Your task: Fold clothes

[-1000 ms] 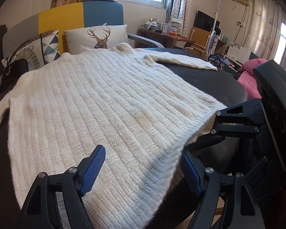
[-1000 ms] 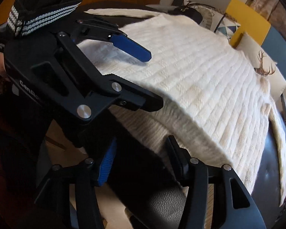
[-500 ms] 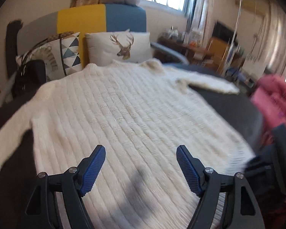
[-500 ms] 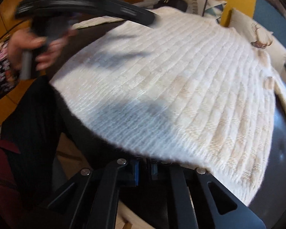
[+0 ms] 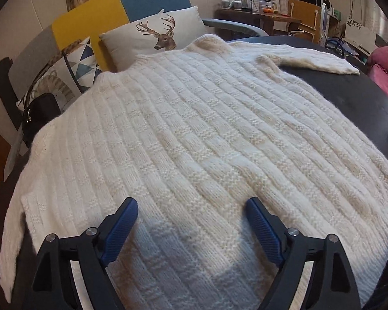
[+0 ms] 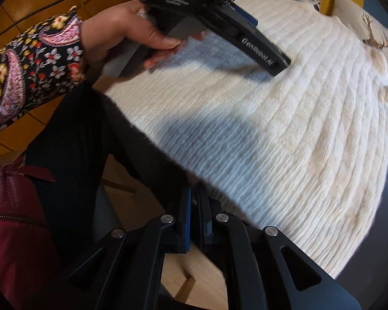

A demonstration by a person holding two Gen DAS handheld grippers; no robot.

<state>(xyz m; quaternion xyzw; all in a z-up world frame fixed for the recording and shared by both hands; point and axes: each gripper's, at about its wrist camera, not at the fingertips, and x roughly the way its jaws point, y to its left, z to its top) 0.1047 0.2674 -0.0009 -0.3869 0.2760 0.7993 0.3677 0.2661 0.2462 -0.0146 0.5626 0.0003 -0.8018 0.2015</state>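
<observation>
A cream ribbed knit sweater lies flat on a round dark table, collar at the far side and one sleeve stretched to the right. My left gripper hovers just over the sweater's lower middle. Its jaws are opening, with nothing pinched between the blue pads. In the right wrist view the sweater hangs slightly over the table's near edge. My right gripper is shut there, its tips pinching the sweater's hem. A hand holds the left gripper above the cloth.
A sofa behind the table carries a deer cushion, a patterned cushion and a black bag. A pink garment lies at the right and a cluttered desk stands at the back. A floral sleeve and dark trousers are near the table edge.
My left gripper has swung from the sweater's right hem corner to over its lower middle, and its jaws have spread wider. The right gripper's jaws have closed at the hem.
</observation>
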